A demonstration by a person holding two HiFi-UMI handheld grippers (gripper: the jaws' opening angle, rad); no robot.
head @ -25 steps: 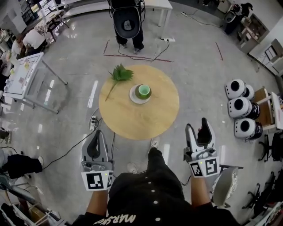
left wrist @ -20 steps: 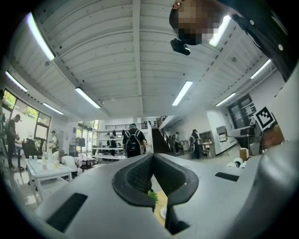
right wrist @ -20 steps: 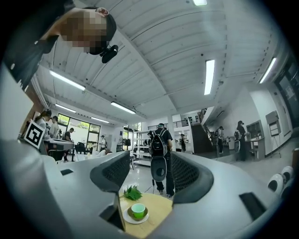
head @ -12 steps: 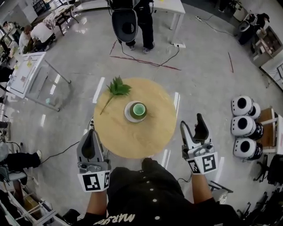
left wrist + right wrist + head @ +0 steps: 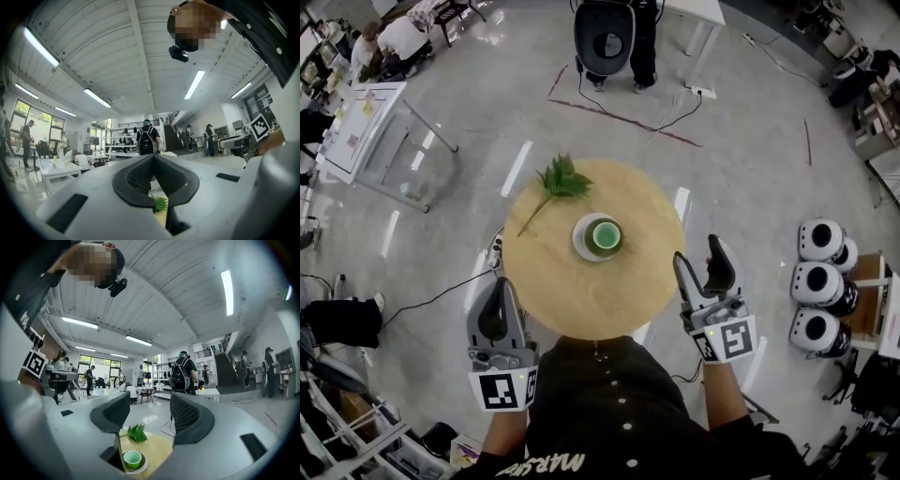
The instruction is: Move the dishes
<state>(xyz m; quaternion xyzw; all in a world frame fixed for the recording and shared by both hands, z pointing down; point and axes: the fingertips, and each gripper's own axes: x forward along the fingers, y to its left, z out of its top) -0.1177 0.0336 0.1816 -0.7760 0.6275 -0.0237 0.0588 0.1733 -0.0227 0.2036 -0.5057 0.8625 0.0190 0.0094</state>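
Two pairs of jaws, both empty: the left gripper's (image 5: 495,298) are pressed together, the right gripper's (image 5: 698,259) stand apart. Ahead, mid-table (image 5: 572,305), the green cup (image 5: 604,235) sits on its white saucer (image 5: 583,247), apparently nearer the right gripper. A leafy sprig (image 5: 560,178) lies beyond.

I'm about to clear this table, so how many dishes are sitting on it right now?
2: a green cup standing on a white saucer, both near the middle of the round table. The leafy sprig lies beside them. Nothing looks hidden.
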